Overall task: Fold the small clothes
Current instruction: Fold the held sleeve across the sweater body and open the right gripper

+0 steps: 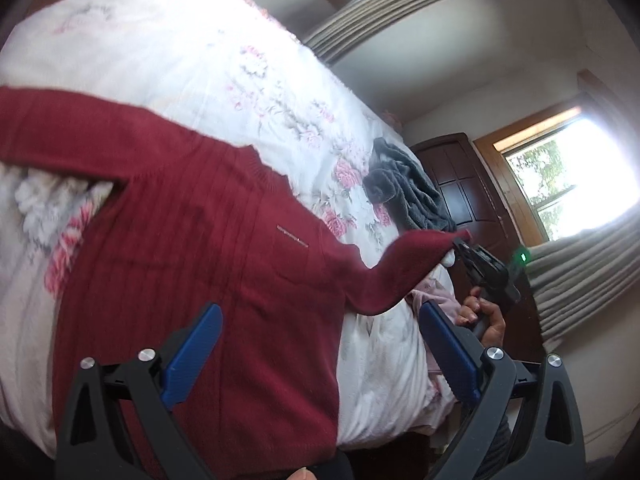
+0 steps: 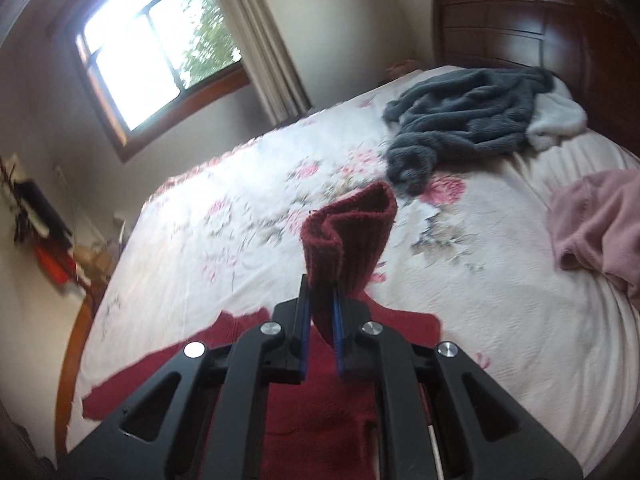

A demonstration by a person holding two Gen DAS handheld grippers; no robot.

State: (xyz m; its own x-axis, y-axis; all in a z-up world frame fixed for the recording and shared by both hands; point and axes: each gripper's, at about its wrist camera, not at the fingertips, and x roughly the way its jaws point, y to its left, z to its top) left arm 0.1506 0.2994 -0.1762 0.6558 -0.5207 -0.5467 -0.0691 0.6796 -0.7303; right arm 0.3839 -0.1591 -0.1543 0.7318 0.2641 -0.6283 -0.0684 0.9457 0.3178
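A dark red knit sweater (image 1: 192,240) lies spread on the floral bedspread (image 1: 224,60). My left gripper (image 1: 320,320) hovers open over its lower body, blue pads wide apart with nothing between them. My right gripper (image 2: 320,300) is shut on the cuff of the sweater's sleeve (image 2: 352,224), lifting it off the bed. In the left wrist view the right gripper (image 1: 460,246) shows at the raised sleeve's end (image 1: 416,248), held by a hand (image 1: 484,316). The rest of the red sweater (image 2: 320,392) lies under the right gripper.
A grey fleece garment (image 2: 468,120) lies crumpled near the dark wooden headboard (image 2: 520,28), with white fabric (image 2: 556,120) beside it. A pink garment (image 2: 600,224) sits at the bed's right side. Windows and curtains (image 2: 260,40) line the walls.
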